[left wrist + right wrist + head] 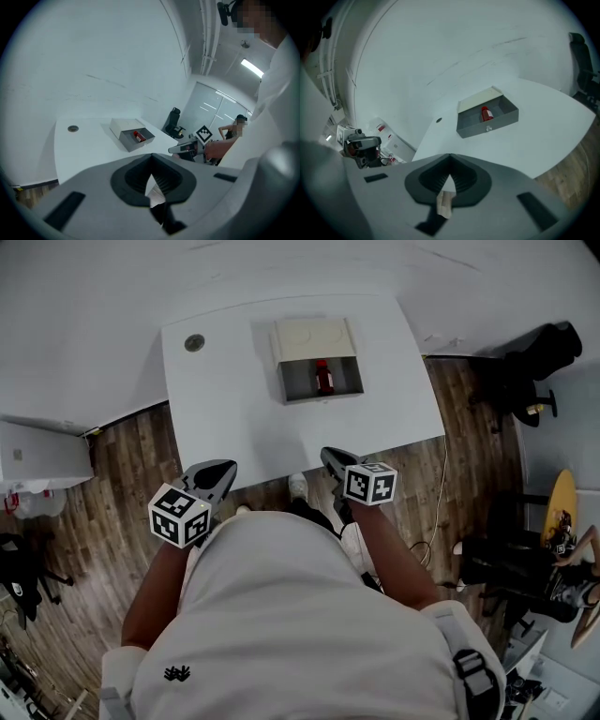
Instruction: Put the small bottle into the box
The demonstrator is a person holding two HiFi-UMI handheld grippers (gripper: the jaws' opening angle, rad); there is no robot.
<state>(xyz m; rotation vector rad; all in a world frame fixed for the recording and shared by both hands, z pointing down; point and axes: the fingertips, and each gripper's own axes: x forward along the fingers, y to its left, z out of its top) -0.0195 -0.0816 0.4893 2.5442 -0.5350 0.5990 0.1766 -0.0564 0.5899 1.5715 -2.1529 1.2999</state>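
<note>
One small red bottle lies inside the one grey box, which sits open at the middle of the white table's far edge. Any print on the bottle is too small to read. One round cable hole sits by the far left corner. Two grippers hang off the near edge: the left gripper and the right gripper, both clenched on nothing.

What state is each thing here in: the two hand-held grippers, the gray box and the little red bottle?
left gripper: shut, empty, close to the person's body.
right gripper: shut, empty, by the table's near edge.
box: open, sitting on the white table.
small bottle: inside the box, held by nothing.
</note>
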